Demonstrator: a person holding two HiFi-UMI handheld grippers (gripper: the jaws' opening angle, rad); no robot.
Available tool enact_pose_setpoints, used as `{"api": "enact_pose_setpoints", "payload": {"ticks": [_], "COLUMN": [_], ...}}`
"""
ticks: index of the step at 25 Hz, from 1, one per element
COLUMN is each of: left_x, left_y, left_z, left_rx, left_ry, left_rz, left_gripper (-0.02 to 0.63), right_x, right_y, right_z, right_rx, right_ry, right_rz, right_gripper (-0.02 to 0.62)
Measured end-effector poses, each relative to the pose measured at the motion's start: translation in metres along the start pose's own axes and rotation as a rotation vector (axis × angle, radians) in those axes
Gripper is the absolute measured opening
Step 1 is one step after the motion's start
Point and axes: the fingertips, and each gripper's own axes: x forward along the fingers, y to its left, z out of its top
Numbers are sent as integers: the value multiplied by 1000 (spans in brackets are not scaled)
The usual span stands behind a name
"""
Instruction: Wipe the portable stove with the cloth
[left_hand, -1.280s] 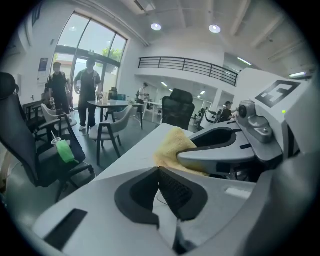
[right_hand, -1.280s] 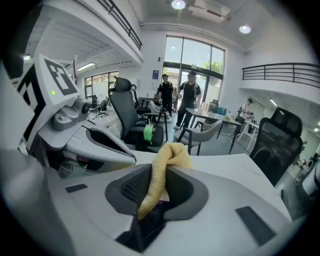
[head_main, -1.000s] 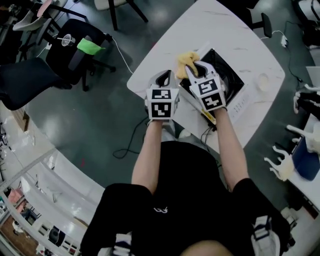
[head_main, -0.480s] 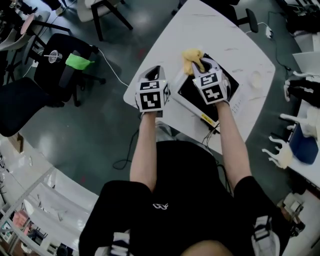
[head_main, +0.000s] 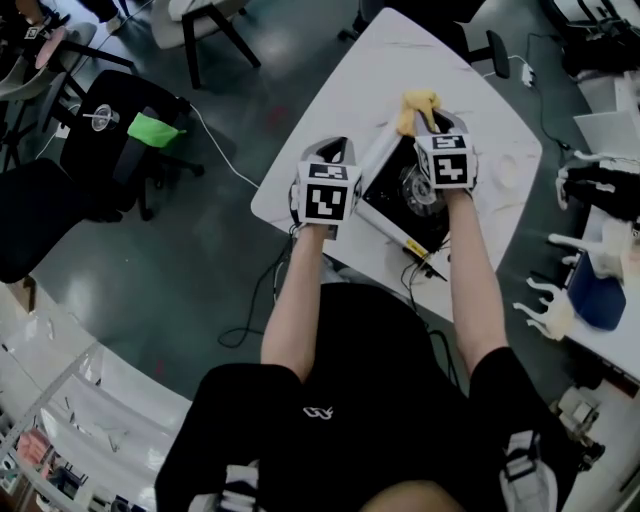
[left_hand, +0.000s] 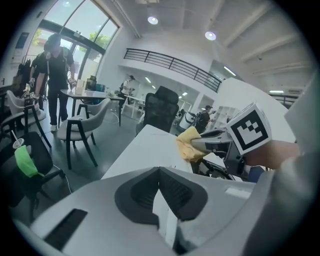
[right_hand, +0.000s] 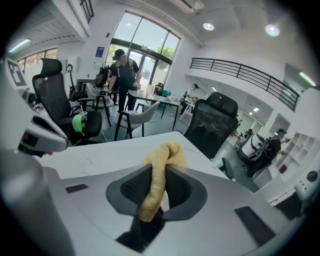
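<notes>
**Portable stove: the cloth has swept to its far edge**

The white table (head_main: 335, 105) bears the portable stove (head_main: 392, 212) towards its near side, with the black top up and the burner ring (head_main: 414, 186) bare. A second ago the right gripper (head_main: 430, 124) lay over the stove's left part, close against the left gripper (head_main: 331, 150). Now it sits at the far side, and the two grippers are apart. Its jaws are clamped on the yellow cloth (head_main: 417, 106), which bunches out beyond the tips at the stove's far rim. In the right gripper view a rolled length of the cloth runs down between the pads.

I judge that one stroke across the top has just ended. The near and right parts of the black surface likely still need a pass.

The left gripper rests just beside the stove's left wall. Its jaws are drawn together with only a white sliver between them, and I cannot tell what that sliver is. It seems to be steadying rather than wiping.

Off the table to the left stands an office chair (head_main: 120, 150) with a green thing (head_main: 155, 129) on it. A cable (head_main: 262, 292) trails on the floor below the table edge, and wires (head_main: 420, 270) hang at the stove's near side. A small pale round thing (head_main: 507, 167) lies right of the stove, near enough to be knocked on a wide stroke. Nothing sits on the stove top itself.
</notes>
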Motion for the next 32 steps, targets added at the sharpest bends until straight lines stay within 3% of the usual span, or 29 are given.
{"api": "enact_pose_setpoints", "payload": {"ticks": [9,11,15,19,23,27,32], "left_x": [8,9,11,14,15,17,18], "left_y": [9,10,4,-9,-14,-15,-25], "left_z": [9,7,11,12,10,6,8], "left_rx": [-35,-33,-16,-14,8,16,34], "left_ry": [17,25,19,26,39,43,46], "left_rz": [-8,-6,-14,-44,-35,-38,-48], "left_gripper": [-8,-8,-8,-8,-7,-8,-8], "right_x": [-23,-27,-31,-40,-50,-69,-104], "right_y": [-49,-55,-49,-51,-68,-90,-109], "right_z": [-23,-36,-66,-83,-90,-120,-140], "right_rx": [401,383,234,176,103,130,246], "right_ry": [-109,-84,13,36,65,95,35], "right_rz": [-73,-89,-63,-46,-96,-162,-280], "right_gripper": [60,57,57,55,55,55,55]}}
